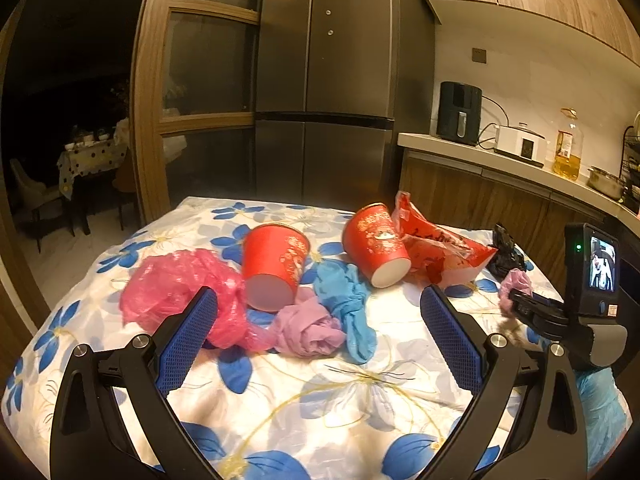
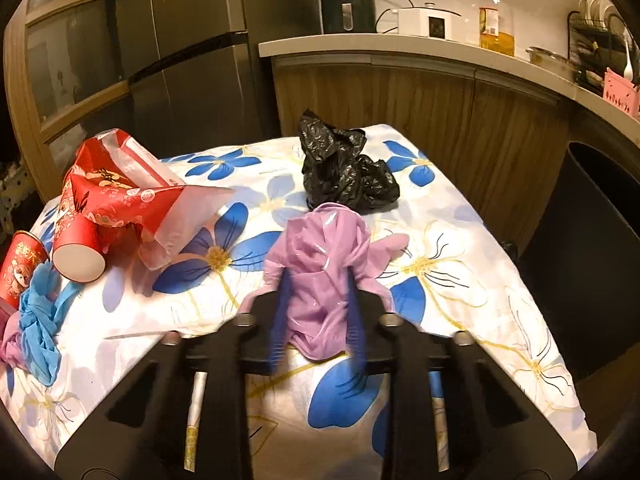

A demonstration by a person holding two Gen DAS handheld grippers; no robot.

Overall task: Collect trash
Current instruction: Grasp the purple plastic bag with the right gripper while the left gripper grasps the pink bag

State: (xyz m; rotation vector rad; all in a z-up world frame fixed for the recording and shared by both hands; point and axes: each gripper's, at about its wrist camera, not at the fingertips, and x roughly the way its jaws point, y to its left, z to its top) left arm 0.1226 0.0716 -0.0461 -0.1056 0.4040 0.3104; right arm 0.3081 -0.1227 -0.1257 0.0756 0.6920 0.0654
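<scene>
In the right wrist view my right gripper (image 2: 318, 280) is shut on a crumpled lilac plastic piece (image 2: 320, 248) lying on the floral tablecloth (image 2: 460, 264), with a black bag (image 2: 344, 168) just beyond it. My left gripper (image 1: 319, 294) stands open above the cloth, nothing between its fingers. Ahead of it lie a pink plastic bag (image 1: 176, 288), a second lilac wad (image 1: 308, 328), a blue glove (image 1: 348, 300), two tipped red paper cups (image 1: 276, 264) (image 1: 376, 244) and a red plastic bag (image 1: 436, 248). The right gripper (image 1: 516, 302) shows at the right of that view.
A dark bin (image 2: 592, 240) stands beside the table's right edge. Behind the table are a steel fridge (image 1: 324, 80) and a counter (image 1: 500, 160) with an air fryer, a cooker, an oil bottle and a pot. A dim room opens at the left.
</scene>
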